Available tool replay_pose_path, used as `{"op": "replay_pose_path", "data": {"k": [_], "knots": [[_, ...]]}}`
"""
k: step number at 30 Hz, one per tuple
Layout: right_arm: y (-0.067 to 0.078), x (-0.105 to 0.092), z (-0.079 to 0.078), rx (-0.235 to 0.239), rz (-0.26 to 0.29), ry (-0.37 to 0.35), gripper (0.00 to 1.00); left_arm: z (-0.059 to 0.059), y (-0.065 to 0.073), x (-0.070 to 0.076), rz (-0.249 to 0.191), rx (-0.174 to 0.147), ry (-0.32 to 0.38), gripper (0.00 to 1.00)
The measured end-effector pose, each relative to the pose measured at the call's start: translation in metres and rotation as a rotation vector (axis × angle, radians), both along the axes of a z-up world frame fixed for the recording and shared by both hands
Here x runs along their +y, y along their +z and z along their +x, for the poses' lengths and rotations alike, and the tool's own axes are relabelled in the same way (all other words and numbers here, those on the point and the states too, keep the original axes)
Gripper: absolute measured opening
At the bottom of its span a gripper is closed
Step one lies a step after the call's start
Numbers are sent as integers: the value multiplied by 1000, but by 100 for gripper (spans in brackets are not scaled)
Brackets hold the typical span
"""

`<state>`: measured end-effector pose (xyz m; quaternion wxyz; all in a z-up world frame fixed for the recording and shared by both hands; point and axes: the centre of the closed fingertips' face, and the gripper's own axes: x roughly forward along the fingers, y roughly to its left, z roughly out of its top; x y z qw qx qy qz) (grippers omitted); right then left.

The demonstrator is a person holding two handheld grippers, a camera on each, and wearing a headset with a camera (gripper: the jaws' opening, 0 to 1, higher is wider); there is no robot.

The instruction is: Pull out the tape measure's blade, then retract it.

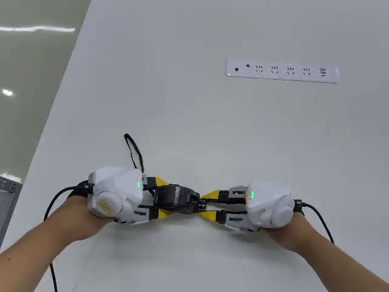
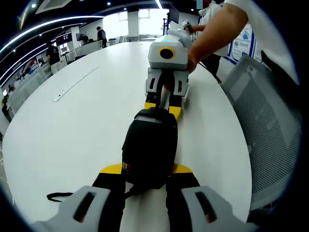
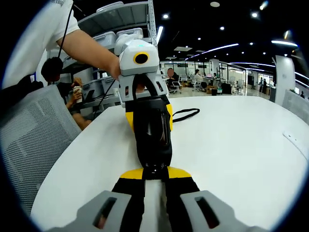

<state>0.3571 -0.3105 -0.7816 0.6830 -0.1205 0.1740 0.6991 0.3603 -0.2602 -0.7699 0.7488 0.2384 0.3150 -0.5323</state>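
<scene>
White counter [image 1: 182, 91] stretched through an open office. On it, the left tool [image 2: 147, 169] was clamped across the body of the black tape measure [image 2: 149, 150], a yellow-tipped jaw pressing each side. The right tool [image 3: 154, 173] faced it, jaws drawn almost together on the case's front end. That case rested near the counter's near edge, its strap [image 1: 134, 149] looping away, and a power strip [image 1: 281, 70] lay well apart toward the far edge.
</scene>
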Motion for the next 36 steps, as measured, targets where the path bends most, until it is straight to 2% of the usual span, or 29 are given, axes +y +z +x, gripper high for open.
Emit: {"op": "replay_pose_path", "data": {"k": [5, 10, 18, 26, 27, 33, 36], "knots": [[0, 0, -1, -10, 2, 2, 14, 0, 0, 0, 1, -1, 0, 28], [1, -1, -1, 14, 7, -12, 13, 0, 0, 0, 3, 0, 3, 28], [2, -2, -1, 10, 14, -25, 12, 0, 0, 0, 2, -1, 1, 28], [3, -2, 0, 48, 22, -35, 11, 0, 0, 0, 0, -1, -1, 28], [3, -2, 0, 77, 28, -37, 12, 0, 0, 0, 0, 0, -6, 28], [2, -2, -1, 56, 26, -26, 12, 0, 0, 0, 1, 0, -7, 28], [2, -3, -1, 90, 30, -29, 12, 0, 0, 0, 2, 2, -8, 28]]}}
